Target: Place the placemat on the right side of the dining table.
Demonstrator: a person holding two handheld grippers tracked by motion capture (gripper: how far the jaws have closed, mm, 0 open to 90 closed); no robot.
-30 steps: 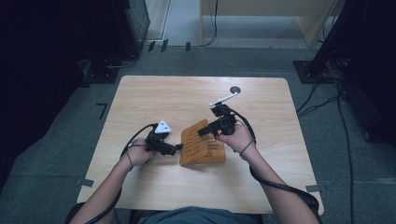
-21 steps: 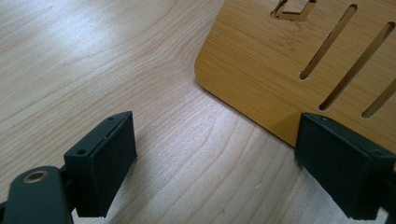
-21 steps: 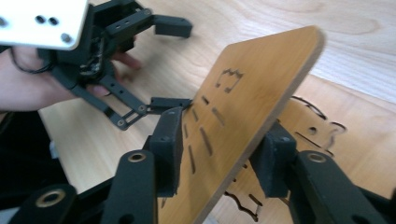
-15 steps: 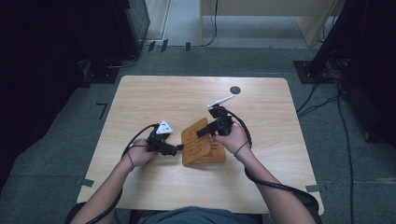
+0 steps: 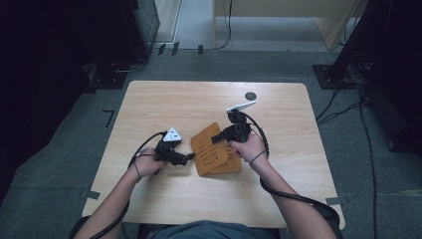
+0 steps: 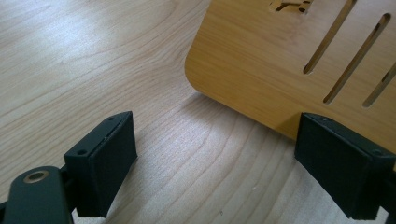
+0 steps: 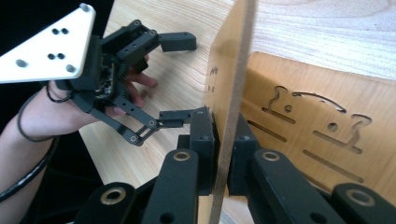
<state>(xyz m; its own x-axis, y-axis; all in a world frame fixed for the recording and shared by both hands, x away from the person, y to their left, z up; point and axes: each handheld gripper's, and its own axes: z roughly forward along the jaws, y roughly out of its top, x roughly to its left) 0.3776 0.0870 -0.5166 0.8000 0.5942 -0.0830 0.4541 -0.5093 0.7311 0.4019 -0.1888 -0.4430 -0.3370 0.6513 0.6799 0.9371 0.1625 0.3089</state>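
Left tool (image 5: 188,158): jaws spread wide, nothing between them, resting low on the tabletop (image 5: 149,104) just short of the wooden panel's (image 5: 209,149) near edge. One pad sits right under the raised corner in the left gripper view (image 6: 343,170), the other well clear on bare wood. Probably staged to brace or catch the panel, not gripping yet.

Panel is between the two tools. Thin flat board, honey-coloured, smooth face, rounded corners, cut-through slots (image 6: 345,77) and shaped holes. A second matching board (image 7: 327,130) lies flat beneath it, to the right of the right tool's jaws; looks like a folding stand, my guess.

Right tool (image 5: 215,140): jaws have just been closing and are now pinching the top panel's edge, pads pressed on both faces of the thin board in the right gripper view (image 7: 223,154). Edge grip makes sense, since it's the only part thin enough to clamp, and it lets the panel swing up off the lower board. Panel stands tilted, near upright from that tool's view.

Tabletop: pale wood grain, matte.
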